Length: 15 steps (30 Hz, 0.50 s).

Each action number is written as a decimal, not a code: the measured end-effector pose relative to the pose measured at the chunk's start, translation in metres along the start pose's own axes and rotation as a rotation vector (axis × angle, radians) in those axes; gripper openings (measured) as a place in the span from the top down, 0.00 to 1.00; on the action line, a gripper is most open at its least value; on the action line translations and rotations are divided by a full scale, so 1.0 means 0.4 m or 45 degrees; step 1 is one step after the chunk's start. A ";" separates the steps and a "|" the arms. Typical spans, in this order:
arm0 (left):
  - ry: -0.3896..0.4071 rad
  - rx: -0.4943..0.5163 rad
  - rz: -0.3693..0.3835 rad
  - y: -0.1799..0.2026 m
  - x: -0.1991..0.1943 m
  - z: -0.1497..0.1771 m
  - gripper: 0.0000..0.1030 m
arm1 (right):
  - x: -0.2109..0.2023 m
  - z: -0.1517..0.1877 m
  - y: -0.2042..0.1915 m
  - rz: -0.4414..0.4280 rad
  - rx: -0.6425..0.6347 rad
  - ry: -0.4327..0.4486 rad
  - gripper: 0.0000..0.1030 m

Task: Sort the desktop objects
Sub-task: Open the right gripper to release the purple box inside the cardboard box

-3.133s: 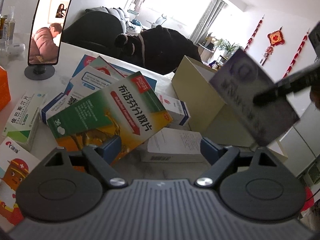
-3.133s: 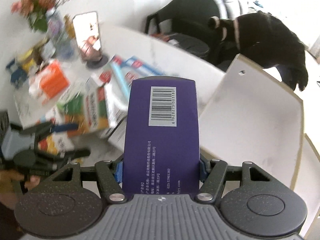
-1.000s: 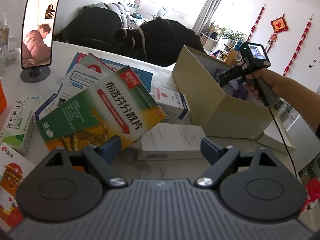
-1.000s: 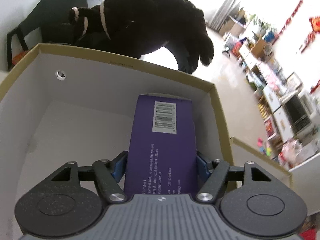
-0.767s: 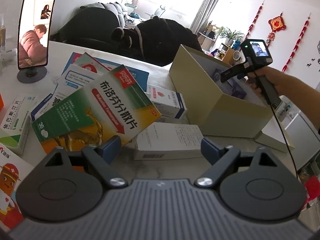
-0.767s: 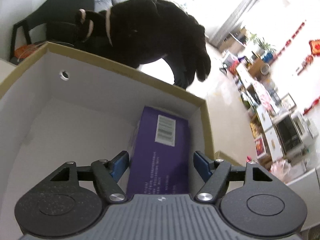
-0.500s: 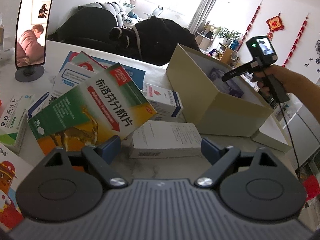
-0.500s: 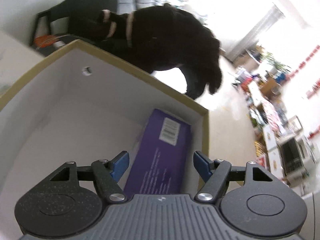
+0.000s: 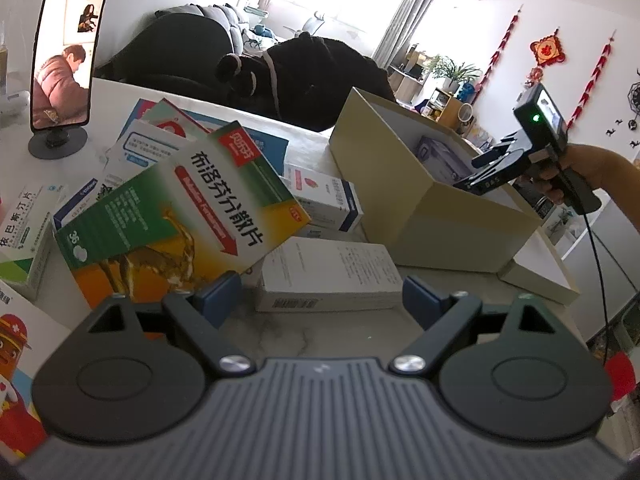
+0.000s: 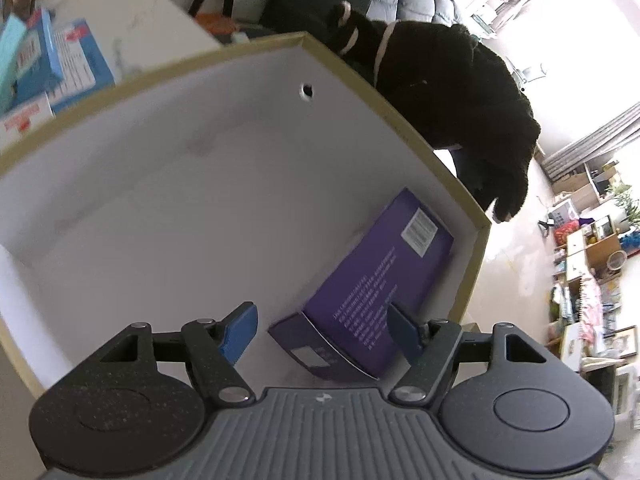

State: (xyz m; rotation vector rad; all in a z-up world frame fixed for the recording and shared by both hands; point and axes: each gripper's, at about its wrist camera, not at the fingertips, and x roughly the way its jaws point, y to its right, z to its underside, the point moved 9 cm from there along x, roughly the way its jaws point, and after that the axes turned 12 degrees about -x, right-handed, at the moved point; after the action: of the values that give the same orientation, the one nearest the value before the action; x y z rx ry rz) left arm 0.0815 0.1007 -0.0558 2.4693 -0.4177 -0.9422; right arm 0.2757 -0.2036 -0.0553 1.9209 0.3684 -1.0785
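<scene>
The right gripper [image 10: 318,332] hung over the cardboard box [image 10: 476,248], its blue pads clear of the purple carton [image 10: 376,280]; the jaws had just been narrowing with nothing pinched between them; the carton, glossy and rectangular with a white barcode label, lay tilted in the box's corner against the matte white wall; the left gripper [image 9: 318,294] stood spread and empty above the marbled table [image 9: 336,330], beside a white carton [image 9: 332,272] and a green-and-orange medicine box [image 9: 172,220]; its lower edge was hidden behind a pad.
</scene>
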 end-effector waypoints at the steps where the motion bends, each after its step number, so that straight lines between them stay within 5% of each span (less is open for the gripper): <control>1: 0.002 -0.004 -0.003 -0.003 -0.002 -0.001 0.14 | 0.009 0.004 -0.005 0.009 -0.018 -0.019 0.38; 3: 0.006 -0.014 -0.007 -0.010 -0.005 -0.004 0.14 | 0.026 0.013 -0.013 0.028 -0.058 -0.055 0.46; 15: 0.014 -0.028 -0.008 -0.019 -0.008 -0.010 0.13 | 0.074 0.026 0.008 0.152 -0.102 -0.107 0.46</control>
State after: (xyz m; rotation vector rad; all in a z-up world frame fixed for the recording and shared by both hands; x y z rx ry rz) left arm 0.0827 0.1096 -0.0551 2.4563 -0.3944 -0.9299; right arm 0.2891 -0.2183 -0.0800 1.7971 0.2433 -1.0467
